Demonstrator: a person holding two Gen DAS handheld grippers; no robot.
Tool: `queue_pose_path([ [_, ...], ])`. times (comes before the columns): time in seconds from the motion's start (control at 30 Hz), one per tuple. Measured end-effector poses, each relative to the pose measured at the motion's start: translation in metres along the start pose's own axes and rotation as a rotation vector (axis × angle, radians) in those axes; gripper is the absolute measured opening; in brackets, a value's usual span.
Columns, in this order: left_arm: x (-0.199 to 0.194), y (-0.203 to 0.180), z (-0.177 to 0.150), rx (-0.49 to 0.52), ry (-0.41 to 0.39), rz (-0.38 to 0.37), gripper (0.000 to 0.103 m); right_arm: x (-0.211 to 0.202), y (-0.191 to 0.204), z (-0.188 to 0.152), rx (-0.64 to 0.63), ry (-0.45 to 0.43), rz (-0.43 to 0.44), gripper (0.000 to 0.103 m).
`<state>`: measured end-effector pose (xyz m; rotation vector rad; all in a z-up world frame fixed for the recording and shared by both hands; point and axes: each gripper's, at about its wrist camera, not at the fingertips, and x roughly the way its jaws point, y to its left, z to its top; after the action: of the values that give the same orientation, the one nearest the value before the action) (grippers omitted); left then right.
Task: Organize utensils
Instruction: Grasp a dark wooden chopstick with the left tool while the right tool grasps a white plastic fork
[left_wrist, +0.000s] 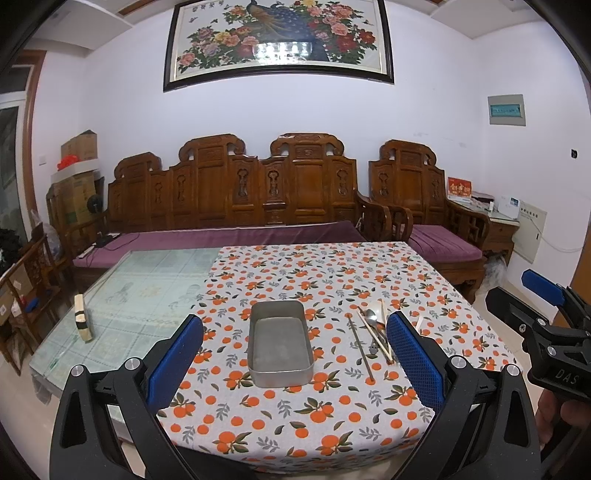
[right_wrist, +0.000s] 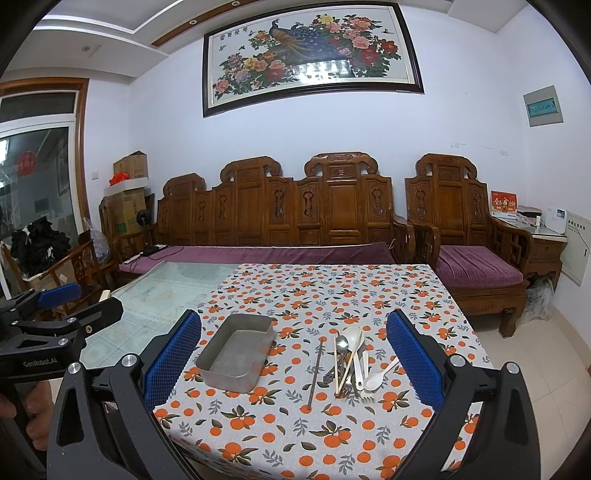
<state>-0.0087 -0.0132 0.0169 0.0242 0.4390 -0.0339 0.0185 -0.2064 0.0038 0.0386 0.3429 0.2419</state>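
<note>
Two grippers are in my hands, both held above the near edge of the table (left_wrist: 155, 295), clear of everything on it. My left gripper (left_wrist: 295, 358) has its blue-padded fingers spread wide with nothing between them; it is level and aimed straight at the metal tray (left_wrist: 279, 343). My right gripper (right_wrist: 293, 360) is likewise fully spread and empty, level, facing the utensils (right_wrist: 351, 360).

Taking the tray as reference: it sits upright and empty on the orange-print cloth (right_wrist: 332, 288). Just to its right lies a single dark metal chopstick (right_wrist: 316, 373), apart from the tray. Further right of the tray is a loose pile: a metal spoon (right_wrist: 342, 343), pale chopsticks (right_wrist: 351, 354), a white plastic spoon (right_wrist: 375, 378) and other pieces overlapping one another; the lower ones I cannot identify. Well to the left of the tray, on the bare glass, stands a small pale block (left_wrist: 82, 317).

My fingers (right_wrist: 37, 417) wrap the left gripper's handle in the right wrist view.
</note>
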Motion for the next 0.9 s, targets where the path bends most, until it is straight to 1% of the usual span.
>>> queue_pose_path([
  [0.13,0.004,0.001,-0.001,0.001,0.008,-0.003,0.096,0.002,0.001,-0.001,-0.001,0.006,-0.002,0.1],
  [0.3,0.023,0.0,-0.009,0.005,0.046,-0.025,0.096,0.01,-0.002,-0.005,0.001,0.024,-0.006,0.1],
  [0.37,0.031,-0.002,-0.011,0.011,0.061,-0.034,0.096,0.019,-0.007,-0.009,0.0,0.04,-0.009,0.1],
  [0.53,0.056,-0.007,-0.019,0.022,0.099,-0.069,0.096,0.044,-0.034,-0.018,0.002,0.076,-0.025,0.1],
  [0.67,0.079,-0.012,-0.021,0.029,0.134,-0.105,0.096,0.074,-0.053,-0.021,-0.013,0.124,-0.022,0.094],
  [0.7,0.084,-0.013,-0.022,0.035,0.137,-0.107,0.096,0.078,-0.059,-0.023,-0.013,0.129,-0.02,0.09],
  [0.77,0.096,-0.017,-0.024,0.046,0.151,-0.117,0.096,0.097,-0.07,-0.025,-0.022,0.16,-0.02,0.088],
  [0.87,0.115,-0.021,-0.027,0.047,0.183,-0.141,0.096,0.12,-0.082,-0.029,-0.035,0.203,-0.005,0.081],
  [0.9,0.12,-0.023,-0.028,0.049,0.19,-0.148,0.096,0.125,-0.085,-0.03,-0.037,0.212,-0.006,0.081],
])
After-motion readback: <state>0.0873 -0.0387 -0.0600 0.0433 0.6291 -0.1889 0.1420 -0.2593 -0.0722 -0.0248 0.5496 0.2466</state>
